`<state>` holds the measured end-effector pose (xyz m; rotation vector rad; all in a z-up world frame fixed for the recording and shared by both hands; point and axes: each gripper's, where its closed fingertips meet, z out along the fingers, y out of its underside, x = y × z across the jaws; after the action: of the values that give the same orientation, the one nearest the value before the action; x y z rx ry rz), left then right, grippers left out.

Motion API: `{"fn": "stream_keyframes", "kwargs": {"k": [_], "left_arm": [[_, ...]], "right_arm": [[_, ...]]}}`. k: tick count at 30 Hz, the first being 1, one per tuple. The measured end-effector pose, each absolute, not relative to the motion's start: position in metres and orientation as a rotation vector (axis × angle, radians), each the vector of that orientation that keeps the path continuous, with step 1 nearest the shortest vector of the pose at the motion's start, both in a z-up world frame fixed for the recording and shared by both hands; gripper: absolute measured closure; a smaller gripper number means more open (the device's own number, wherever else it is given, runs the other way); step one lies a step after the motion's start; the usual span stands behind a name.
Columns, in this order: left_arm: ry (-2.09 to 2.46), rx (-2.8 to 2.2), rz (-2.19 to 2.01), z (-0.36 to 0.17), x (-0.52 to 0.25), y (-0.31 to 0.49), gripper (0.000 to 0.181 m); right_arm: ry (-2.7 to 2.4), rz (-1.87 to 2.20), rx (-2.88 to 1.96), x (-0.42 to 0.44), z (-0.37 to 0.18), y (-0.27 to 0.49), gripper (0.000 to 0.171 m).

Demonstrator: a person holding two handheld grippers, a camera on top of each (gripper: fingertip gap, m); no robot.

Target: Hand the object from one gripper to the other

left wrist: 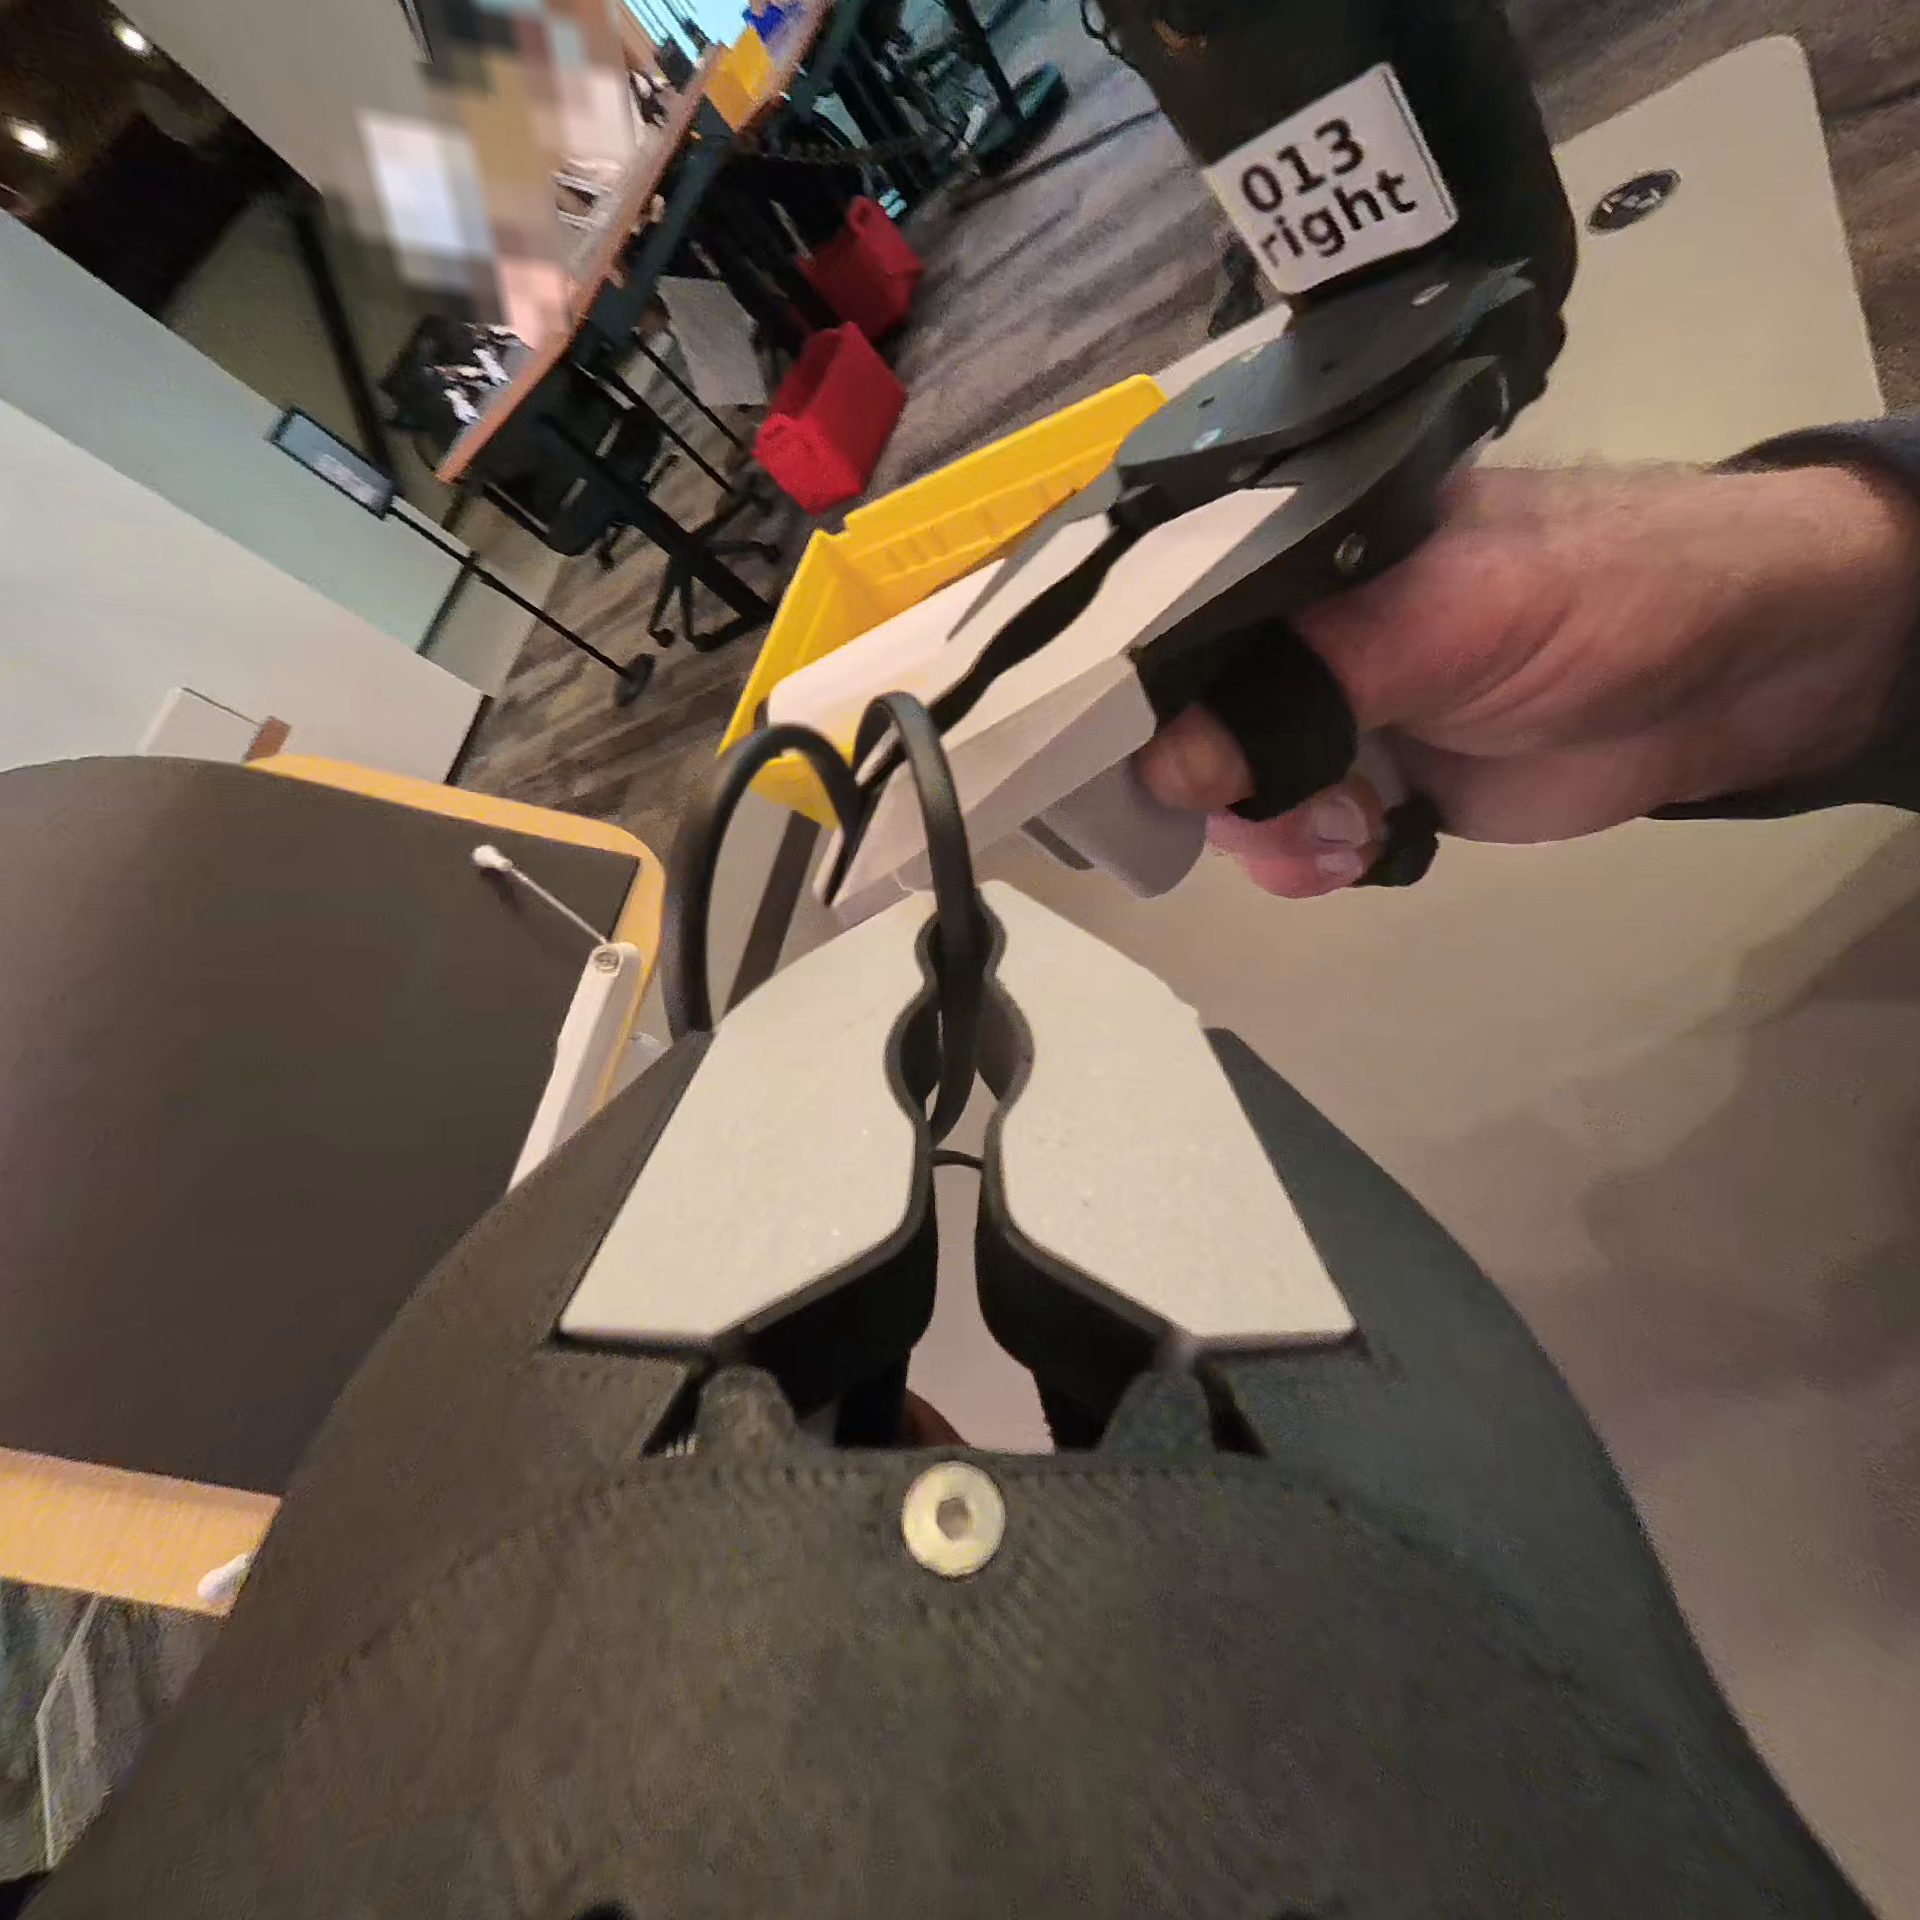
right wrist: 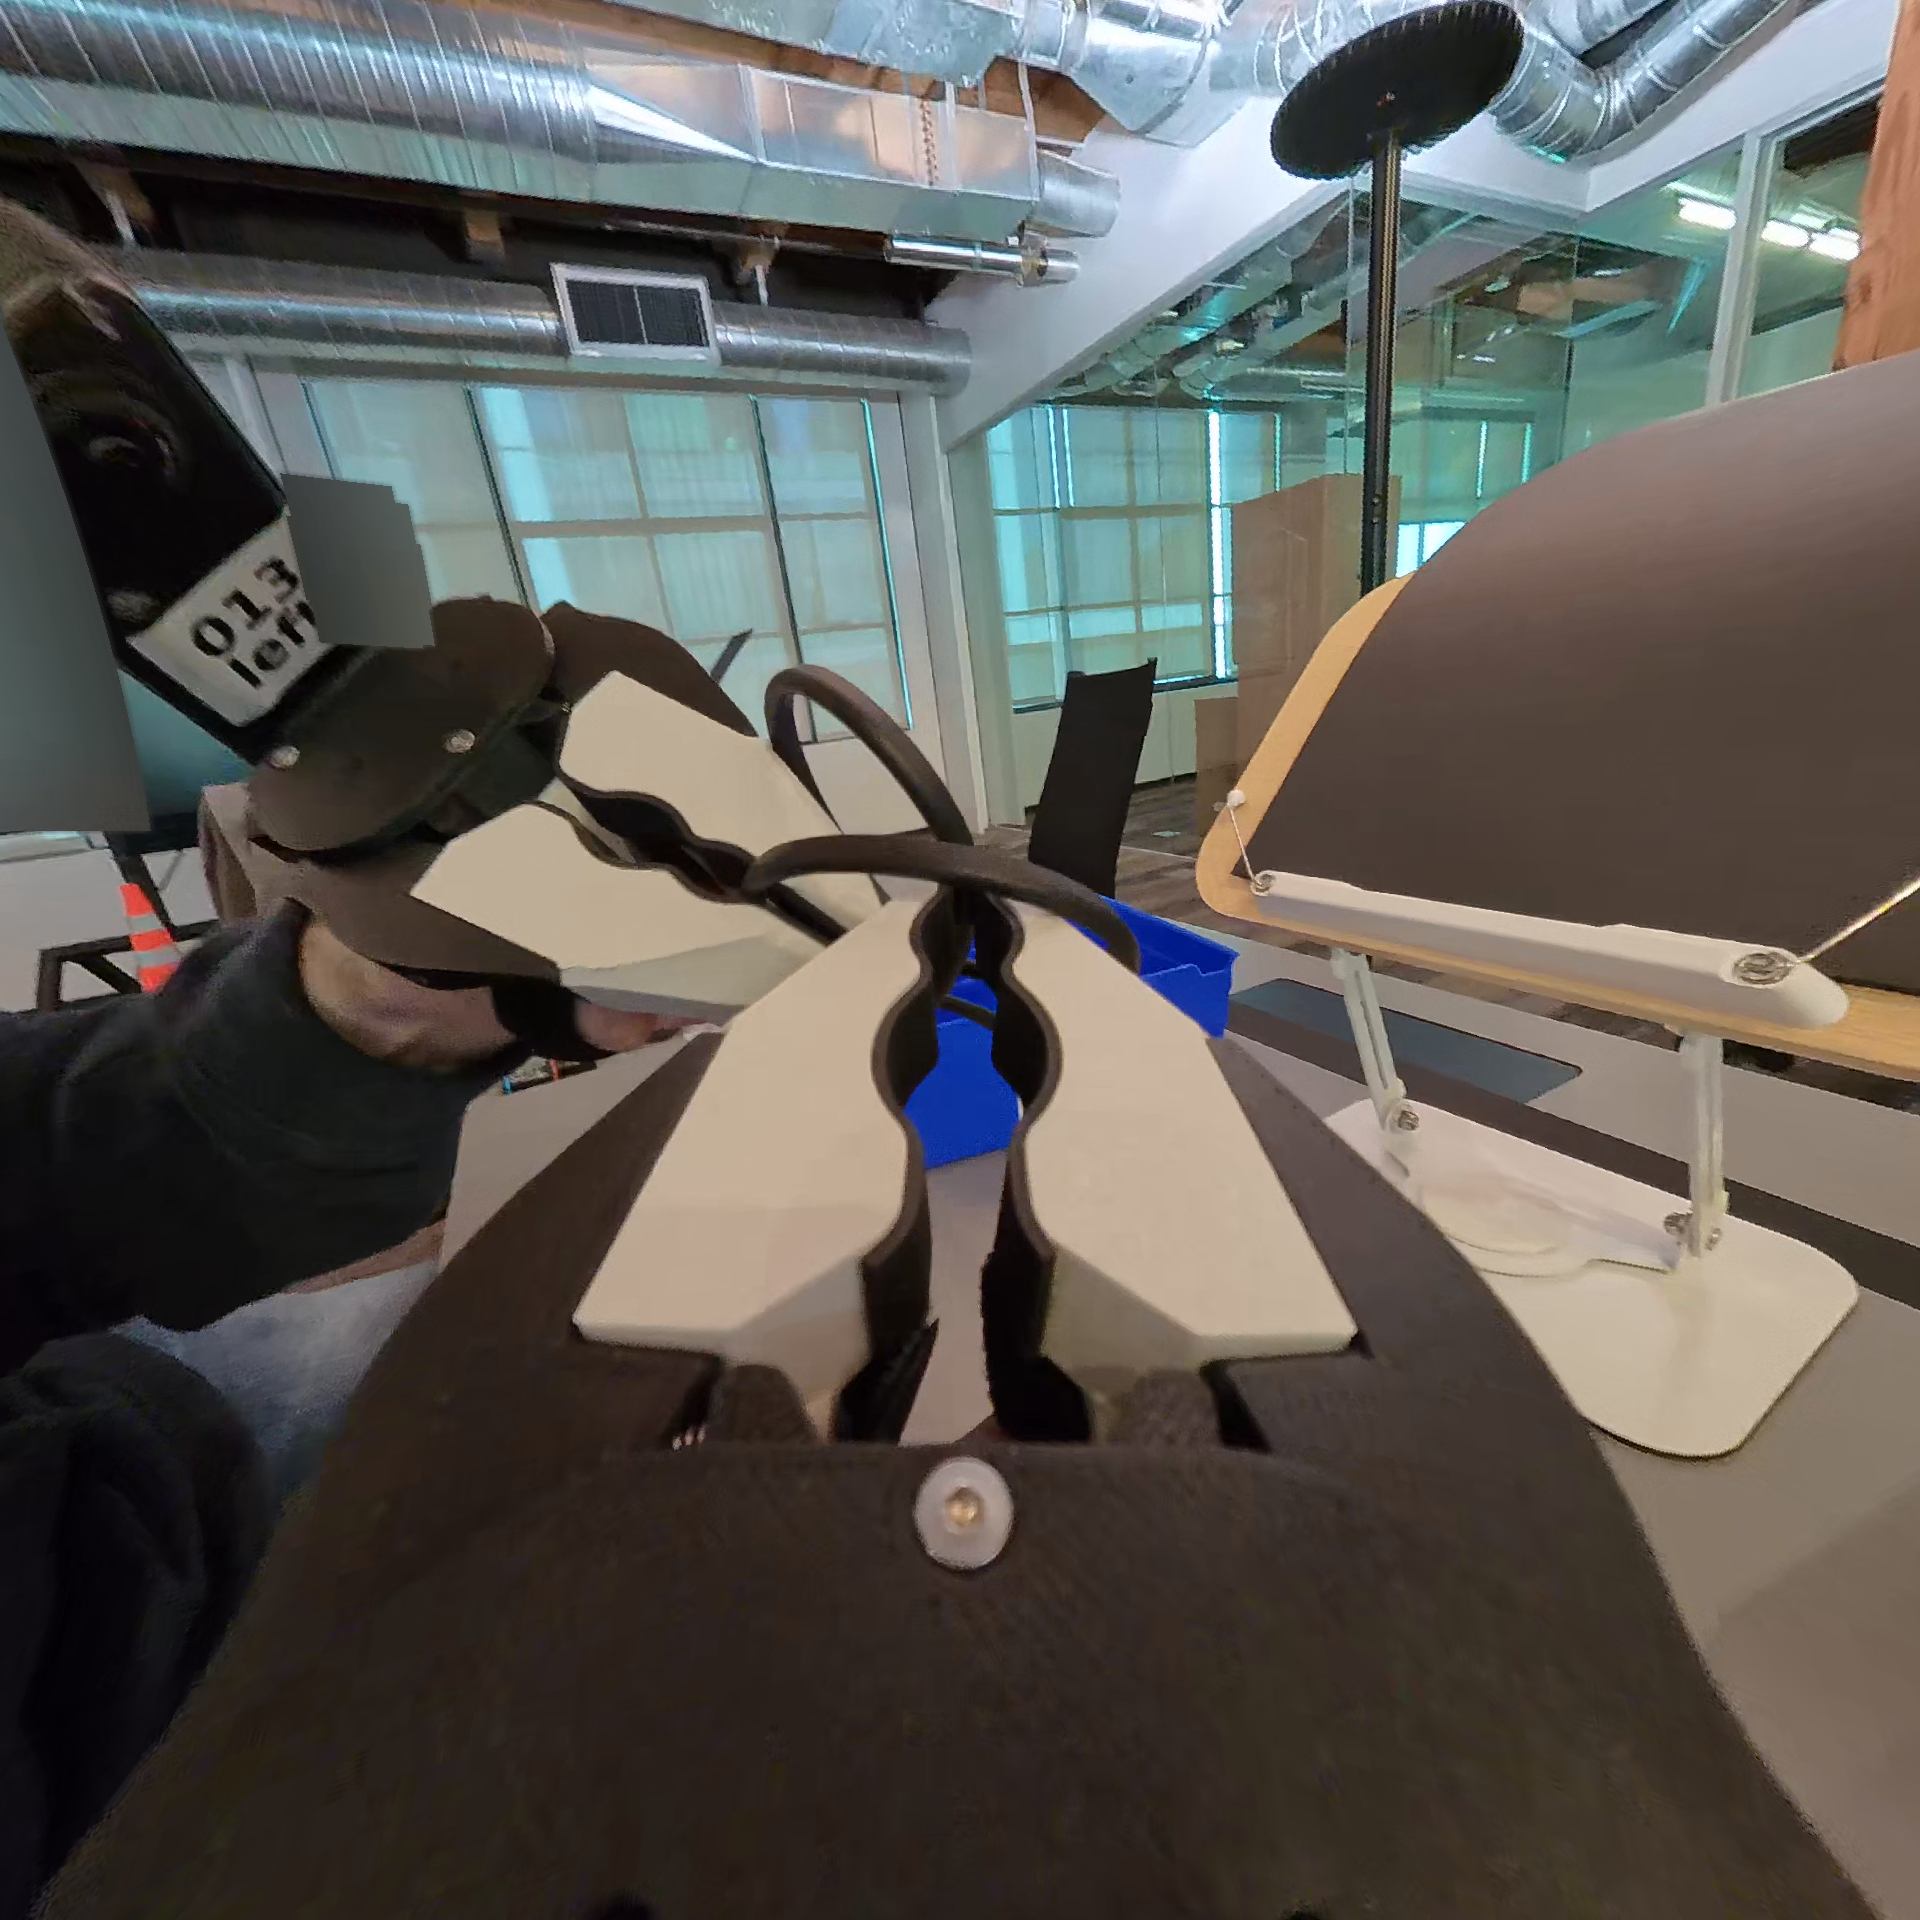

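Observation:
A thin black looped cord (left wrist: 948, 816) hangs in the air between both grippers. My left gripper (left wrist: 961, 920) is shut on it, with the cord running down between its white fingers. My right gripper (left wrist: 847, 800) comes in from the right, held by a hand, and its jaws are closed on the same loop. In the right wrist view the right gripper (right wrist: 966, 909) pinches the cord (right wrist: 875, 727) at its tips. There the left gripper (right wrist: 800, 899) reaches in from the left, also closed on the cord.
A yellow bin (left wrist: 935, 540) stands on the grey table (left wrist: 1455, 1143) behind the right gripper. A blue bin (right wrist: 1174, 966) stands behind the grippers in the right wrist view. A tilted dark board on a white stand (right wrist: 1558, 935) is close beside them. Red bins (left wrist: 831, 416) lie on the floor. Left and right tips are no more than a few centimetres apart.

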<state>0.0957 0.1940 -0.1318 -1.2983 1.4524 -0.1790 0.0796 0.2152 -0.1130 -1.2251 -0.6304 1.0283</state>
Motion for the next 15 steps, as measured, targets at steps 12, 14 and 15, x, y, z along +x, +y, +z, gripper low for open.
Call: {"fn": "stream_keyframes", "kwargs": {"k": [12, 14, 15], "left_arm": [[1.195, -1.162, -0.09, -0.107, 0.075, 0.213, 0.148], [1.161, -1.116, 0.003, -0.101, 0.071, 0.216, 0.13], [1.159, -1.095, 0.031, -0.101, 0.07, 0.215, 0.125]], "right_arm": [[-0.598, 1.188, -1.18, 0.084, -0.111, 0.208, 0.171], [-0.612, 1.183, -1.184, 0.083, -0.112, 0.206, 0.171], [-0.626, 1.177, -1.189, 0.082, -0.113, 0.205, 0.171]]}}
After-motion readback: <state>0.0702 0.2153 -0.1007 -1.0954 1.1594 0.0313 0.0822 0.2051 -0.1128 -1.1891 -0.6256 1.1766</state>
